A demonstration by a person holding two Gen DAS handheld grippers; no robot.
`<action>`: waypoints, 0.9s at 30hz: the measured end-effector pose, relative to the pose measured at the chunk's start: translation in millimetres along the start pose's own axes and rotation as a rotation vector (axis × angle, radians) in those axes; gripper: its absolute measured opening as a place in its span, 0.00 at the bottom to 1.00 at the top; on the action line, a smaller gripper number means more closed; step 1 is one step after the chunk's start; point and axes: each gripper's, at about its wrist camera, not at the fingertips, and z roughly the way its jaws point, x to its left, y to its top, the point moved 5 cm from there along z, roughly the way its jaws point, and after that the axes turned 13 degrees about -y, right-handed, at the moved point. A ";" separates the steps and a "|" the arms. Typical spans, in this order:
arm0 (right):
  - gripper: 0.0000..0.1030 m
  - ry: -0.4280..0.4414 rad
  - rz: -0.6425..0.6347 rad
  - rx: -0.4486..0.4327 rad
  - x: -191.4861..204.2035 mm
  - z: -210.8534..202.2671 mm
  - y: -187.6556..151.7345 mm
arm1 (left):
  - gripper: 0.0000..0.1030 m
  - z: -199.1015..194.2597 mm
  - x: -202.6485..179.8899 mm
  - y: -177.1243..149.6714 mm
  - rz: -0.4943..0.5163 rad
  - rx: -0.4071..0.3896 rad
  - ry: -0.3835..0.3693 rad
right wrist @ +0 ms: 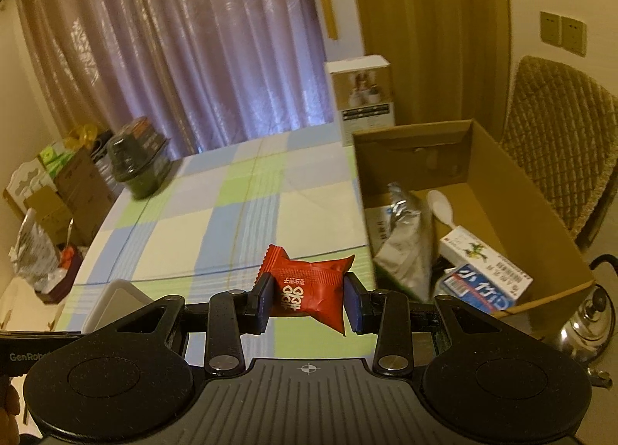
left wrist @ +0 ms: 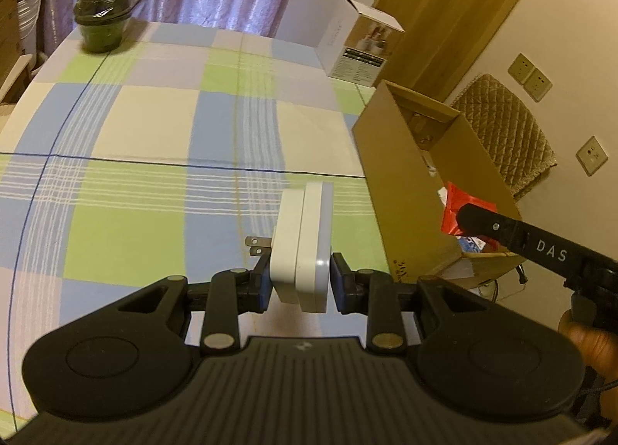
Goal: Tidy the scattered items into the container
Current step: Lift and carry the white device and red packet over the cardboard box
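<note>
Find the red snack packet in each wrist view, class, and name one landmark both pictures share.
Left wrist view: the red snack packet shows at the right, at the tip of the right gripper, against the cardboard box.
Right wrist view: it sits at lower centre, clamped between the right gripper's blue pads.
Shared landmark: the white product box standing at the far end of the table, beyond the cardboard box.
</note>
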 end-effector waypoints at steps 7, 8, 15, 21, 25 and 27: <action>0.39 -0.034 0.038 -0.016 -28.1 -3.5 7.9 | 0.24 13.0 -24.3 8.1 0.035 0.009 -0.033; 0.39 -0.040 0.045 -0.019 -32.4 -4.2 9.4 | 0.24 15.7 -28.6 9.5 0.042 0.011 -0.039; 0.39 -0.081 0.085 -0.035 -64.5 -8.0 17.1 | 0.24 35.7 -64.1 17.4 0.096 0.025 -0.085; 0.39 -0.107 0.116 -0.044 -89.1 -10.5 22.2 | 0.24 53.1 -94.9 22.9 0.139 0.038 -0.122; 0.39 -0.123 0.134 -0.049 -104.2 -10.7 25.2 | 0.24 63.5 -110.5 26.6 0.158 0.046 -0.142; 0.39 -0.130 0.143 -0.049 -111.5 -9.8 26.1 | 0.24 68.6 -117.7 28.3 0.170 0.051 -0.151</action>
